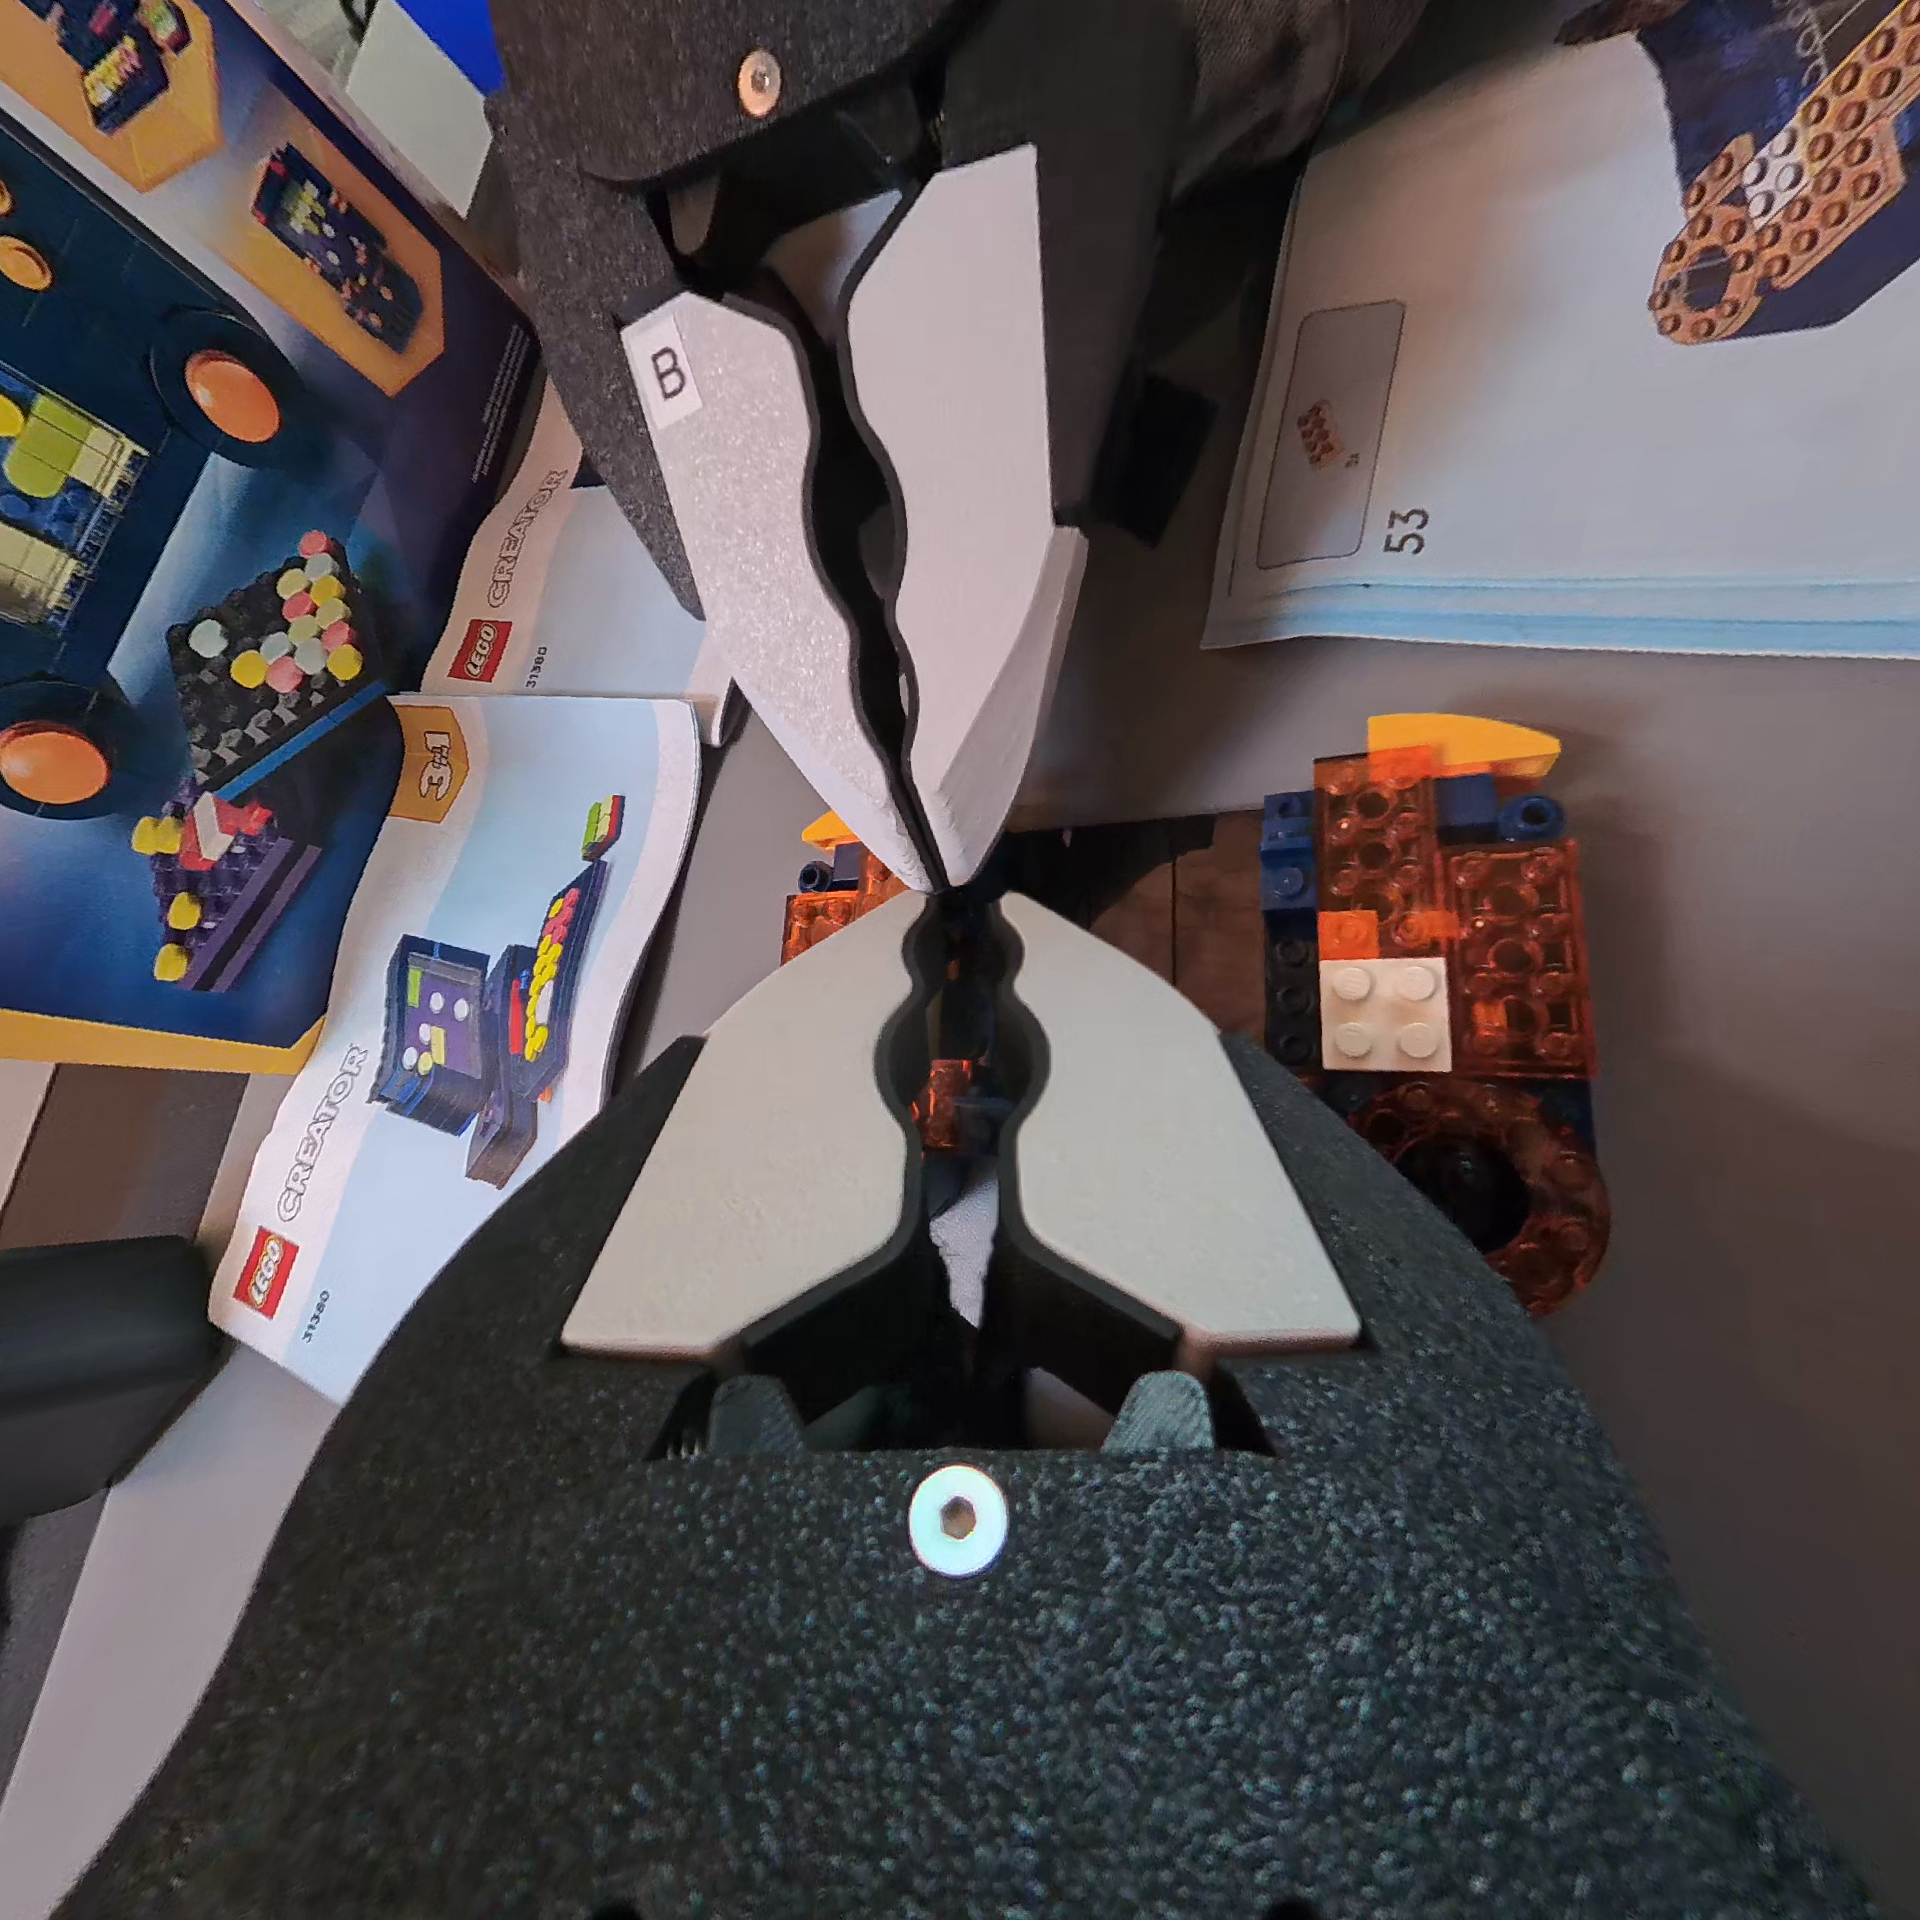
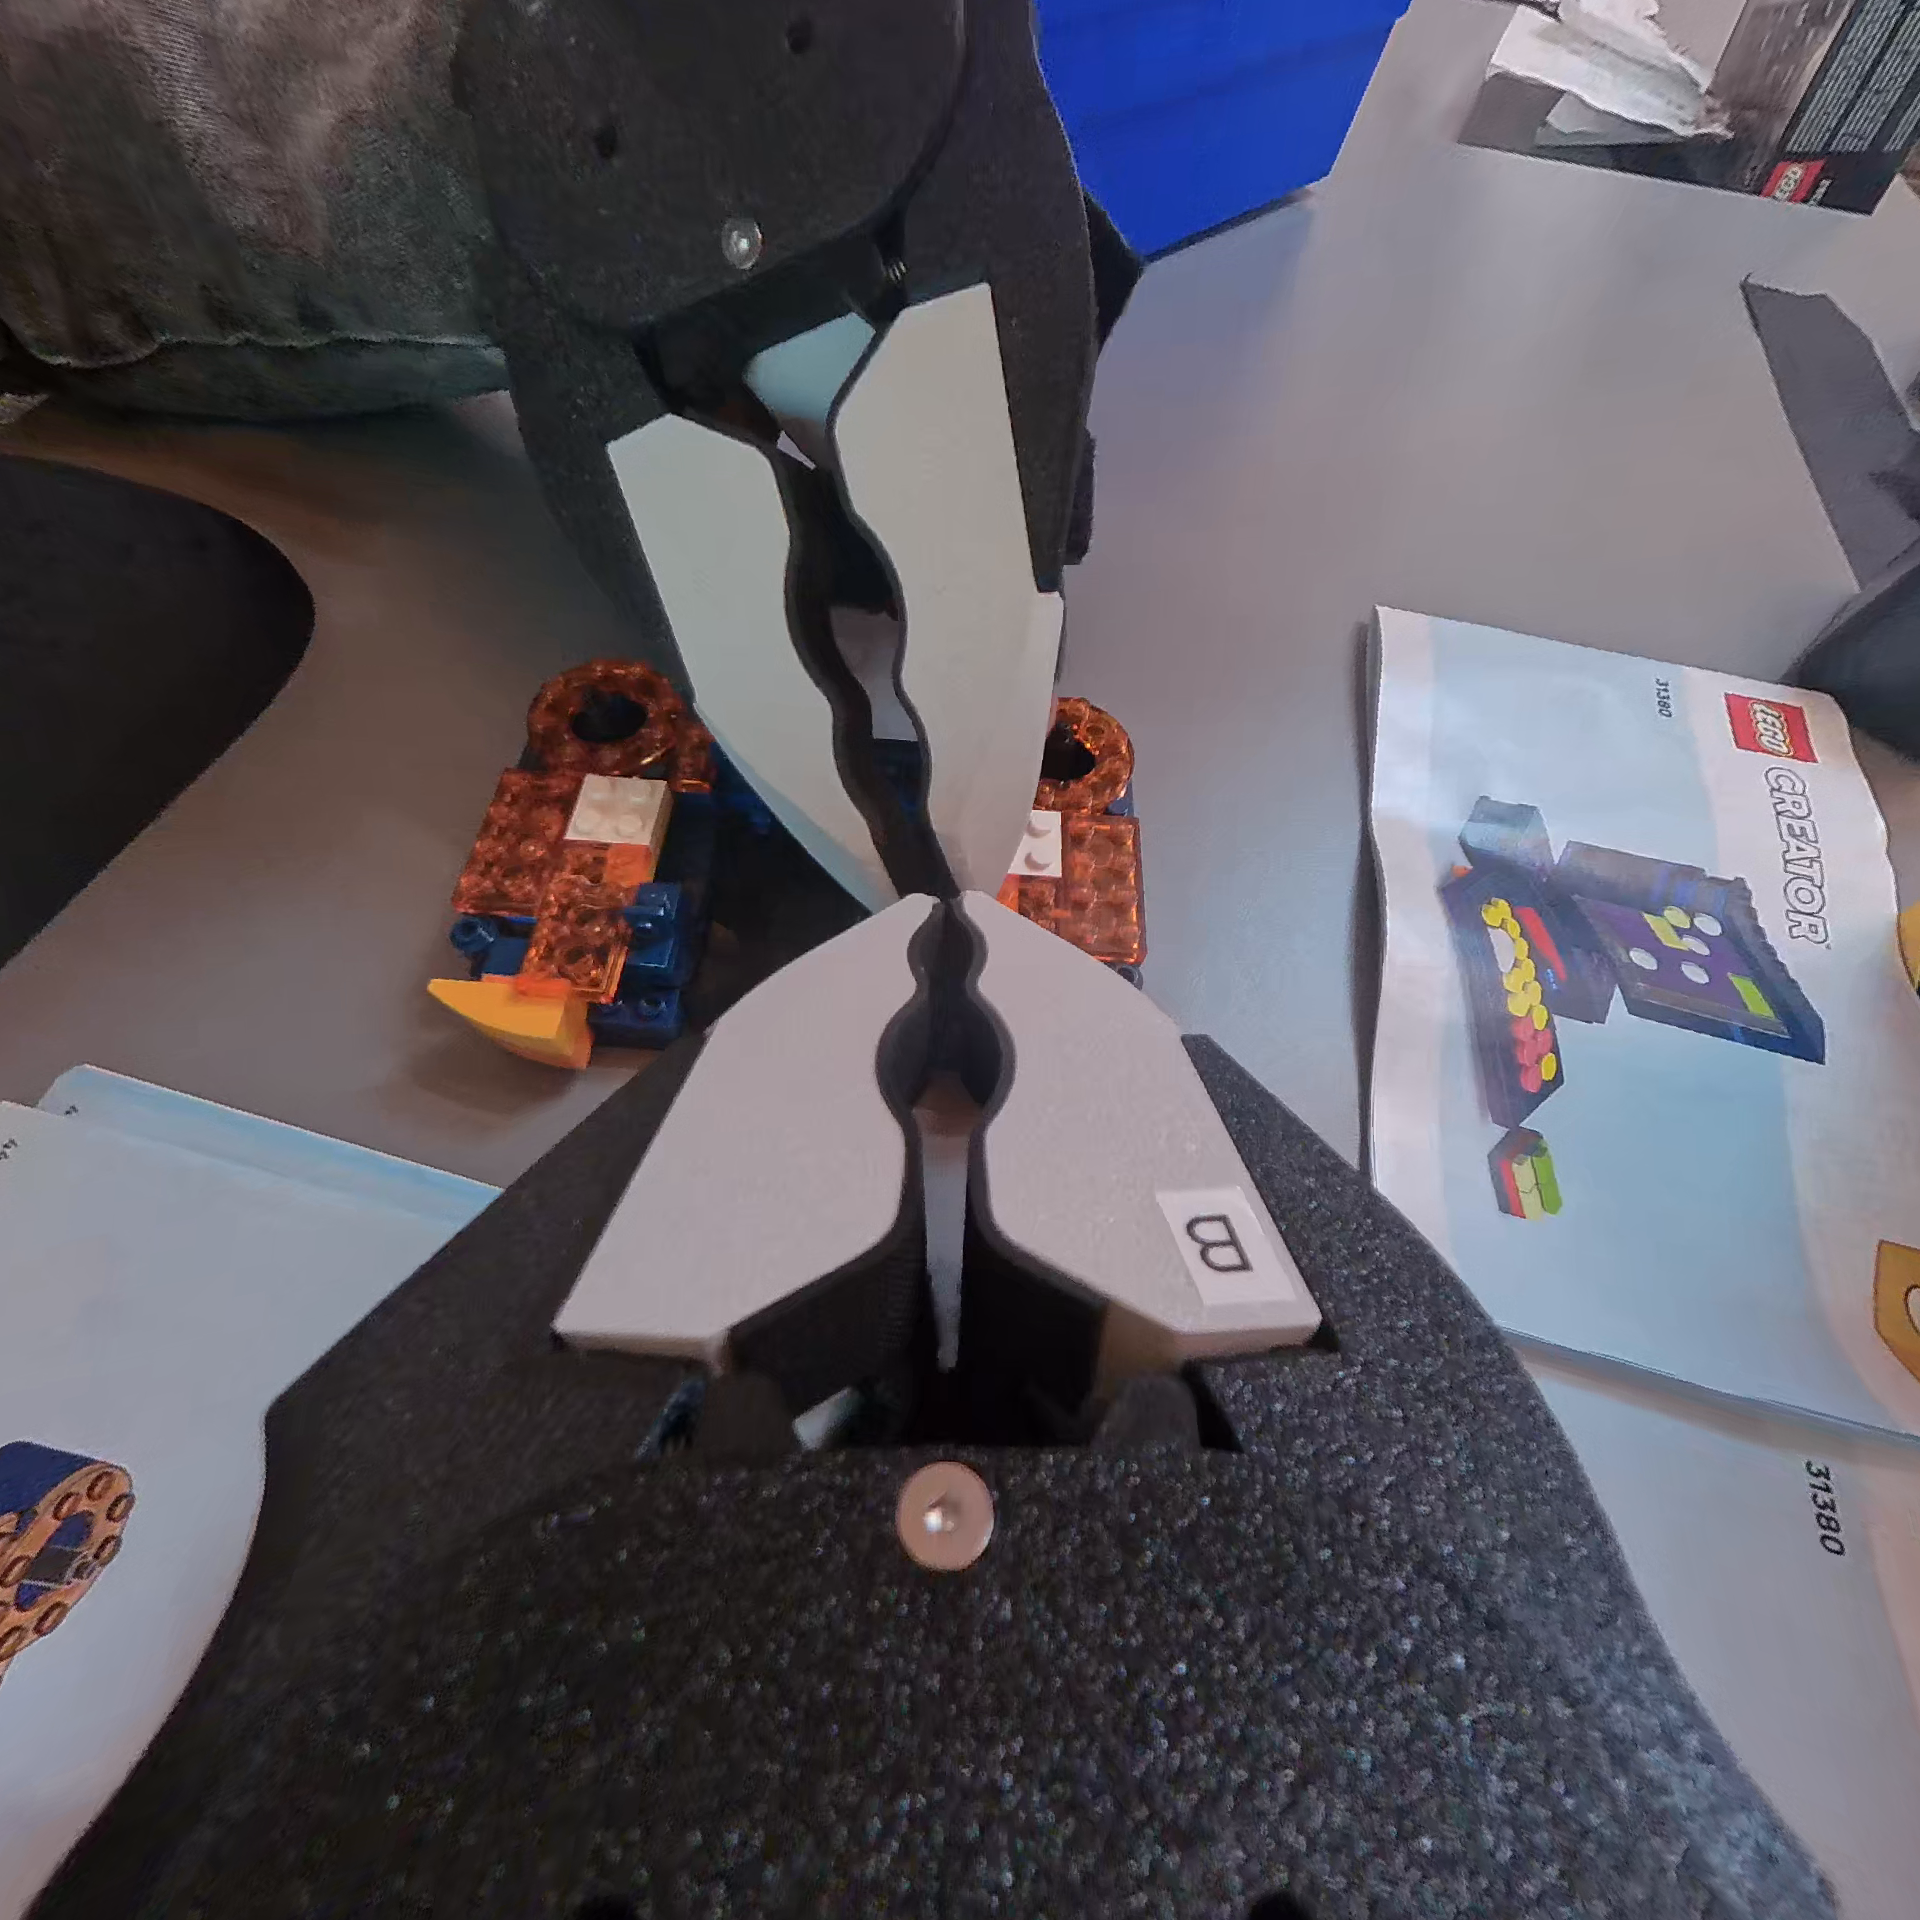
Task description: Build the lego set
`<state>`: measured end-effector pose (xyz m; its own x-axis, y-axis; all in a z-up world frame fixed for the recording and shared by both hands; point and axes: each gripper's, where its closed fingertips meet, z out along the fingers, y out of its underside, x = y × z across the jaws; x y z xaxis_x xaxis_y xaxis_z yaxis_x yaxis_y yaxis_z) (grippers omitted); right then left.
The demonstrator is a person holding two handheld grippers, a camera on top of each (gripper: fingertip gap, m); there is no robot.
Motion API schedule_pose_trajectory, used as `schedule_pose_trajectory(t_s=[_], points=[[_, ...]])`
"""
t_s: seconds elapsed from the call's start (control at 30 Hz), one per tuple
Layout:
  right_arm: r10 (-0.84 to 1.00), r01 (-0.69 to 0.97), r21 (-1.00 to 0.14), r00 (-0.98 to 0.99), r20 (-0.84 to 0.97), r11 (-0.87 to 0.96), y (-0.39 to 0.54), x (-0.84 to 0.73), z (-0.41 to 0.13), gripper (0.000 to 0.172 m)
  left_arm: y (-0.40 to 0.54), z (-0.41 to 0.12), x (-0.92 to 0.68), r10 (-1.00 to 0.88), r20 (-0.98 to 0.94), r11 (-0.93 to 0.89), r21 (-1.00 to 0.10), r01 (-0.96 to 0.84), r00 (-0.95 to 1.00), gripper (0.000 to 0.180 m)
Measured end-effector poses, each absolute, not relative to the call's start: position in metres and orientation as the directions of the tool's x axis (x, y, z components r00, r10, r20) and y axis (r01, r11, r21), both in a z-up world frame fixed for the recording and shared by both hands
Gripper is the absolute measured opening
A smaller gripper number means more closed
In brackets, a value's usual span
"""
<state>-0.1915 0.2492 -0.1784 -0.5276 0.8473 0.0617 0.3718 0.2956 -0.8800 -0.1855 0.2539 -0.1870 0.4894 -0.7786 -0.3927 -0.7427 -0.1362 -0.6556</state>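
Observation:
My two grippers meet tip to tip above the grey table. In the left wrist view my left gripper has its fingertips a narrow way apart. The slot between them is dark, and I cannot tell whether a piece sits in it. My right gripper is shut, pad on pad, which the left wrist view also shows. An orange, blue and white brick assembly lies to the right of the tips. A second like assembly lies partly hidden under them. The right wrist view shows both, the first assembly and the second assembly.
A building booklet and a printed box lie to the left. An open instruction page lies beyond the assemblies. A person's grey sleeve is behind the left gripper. A dark box stands far right. Only a small space, under 4 cm, lies between the two pairs of fingers.

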Motion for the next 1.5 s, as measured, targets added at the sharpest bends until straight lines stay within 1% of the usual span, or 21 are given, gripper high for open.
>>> schedule_pose_trajectory(t_s=[0.07,0.1,0.13,0.2,0.27,0.37,0.5,0.57,0.87,0.93,0.97,1.03,1.1,1.2,1.3,1.37,1.47,1.5], points=[[0.84,0.35,-0.897,-0.541,0.043,0.272,0.249,-0.189,-0.173,0.0,0.251,-0.186,-0.184,-0.796,-0.34,-0.145,-0.695,-0.704,0.5,0.015],[0.843,0.314,-0.92,-0.537,0.033,0.236,0.251,-0.188,-0.164,0.012,0.25,-0.181,-0.186,-0.79,-0.322,-0.153,-0.721,-0.676,0.522,0.026],[0.845,0.279,-0.937,-0.534,0.03,0.209,0.253,-0.186,-0.155,0.012,0.25,-0.17,-0.188,-0.78,-0.31,-0.139,-0.762,-0.633,0.544,0.031],[0.855,0.259,-0.937,-0.514,0.071,0.234,0.258,-0.184,-0.149,0.011,0.246,-0.146,-0.195,-0.766,-0.256,-0.124,-0.842,-0.526,0.59,0.023],[0.853,0.285,-0.916,-0.511,0.104,0.283,0.257,-0.184,-0.157,0.011,0.246,-0.139,-0.207,-0.735,-0.197,-0.175,-0.869,-0.463,0.648,0.025],[0.847,0.308,-0.893,-0.515,0.134,0.329,0.252,-0.189,-0.17,0.01,0.25,-0.152,-0.217,-0.696,-0.173,-0.246,-0.855,-0.457,0.697,0.032],[0.841,0.291,-0.885,-0.51,0.178,0.364,0.249,-0.193,-0.171,0.0,0.255,-0.168,-0.217,-0.692,-0.185,-0.281,-0.822,-0.496,0.698,0.034],[0.836,0.314,-0.861,-0.511,0.202,0.4,0.251,-0.193,-0.178,0.0,0.255,-0.171,-0.216,-0.695,-0.194,-0.277,-0.816,-0.507,0.692,0.033],[0.84,0.336,-0.856,-0.509,0.187,0.394,0.25,-0.195,-0.181,0.0,0.254,-0.173,-0.216,-0.7,-0.19,-0.276,-0.817,-0.507,0.688,0.03],[0.837,0.381,-0.83,-0.519,0.174,0.409,0.248,-0.195,-0.187,0.0,0.255,-0.172,-0.216,-0.699,-0.196,-0.27,-0.818,-0.508,0.688,0.03],[0.824,0.442,-0.779,-0.542,0.162,0.445,0.245,-0.192,-0.199,0.0,0.255,-0.171,-0.215,-0.698,-0.2,-0.268,-0.818,-0.509,0.688,0.03],[0.824,0.453,-0.749,-0.524,0.214,0.483,0.247,-0.196,-0.203,0.0,0.255,-0.17,-0.216,-0.695,-0.207,-0.263,-0.818,-0.511,0.688,0.03],[0.823,0.445,-0.761,-0.533,0.199,0.472,0.247,-0.194,-0.202,0.0,0.255,-0.166,-0.216,-0.694,-0.212,-0.253,-0.823,-0.509,0.688,0.03],[0.838,0.415,-0.825,-0.532,0.122,0.383,0.245,-0.191,-0.184,0.0,0.254,-0.161,-0.216,-0.689,-0.212,-0.243,-0.833,-0.497,0.693,0.03],[0.871,0.357,-0.888,-0.482,0.09,0.289,0.26,-0.187,-0.15,0.014,0.253,-0.159,-0.216,-0.69,-0.207,-0.25,-0.831,-0.497,0.694,0.031],[0.896,0.37,-0.902,-0.441,0.04,0.223,0.275,-0.178,-0.137,0.03,0.252,-0.156,-0.216,-0.678,-0.186,-0.269,-0.837,-0.476,0.711,0.031],[0.898,0.506,-0.845,-0.433,-0.075,0.173,0.287,-0.159,-0.153,0.059,0.247,-0.151,-0.212,-0.645,-0.101,-0.351,-0.842,-0.41,0.758,0.033],[0.889,0.551,-0.82,-0.44,-0.131,0.152,0.287,-0.155,-0.162,0.062,0.241,-0.149,-0.207,-0.645,-0.053,-0.38,-0.843,-0.381,0.762,0.04]])
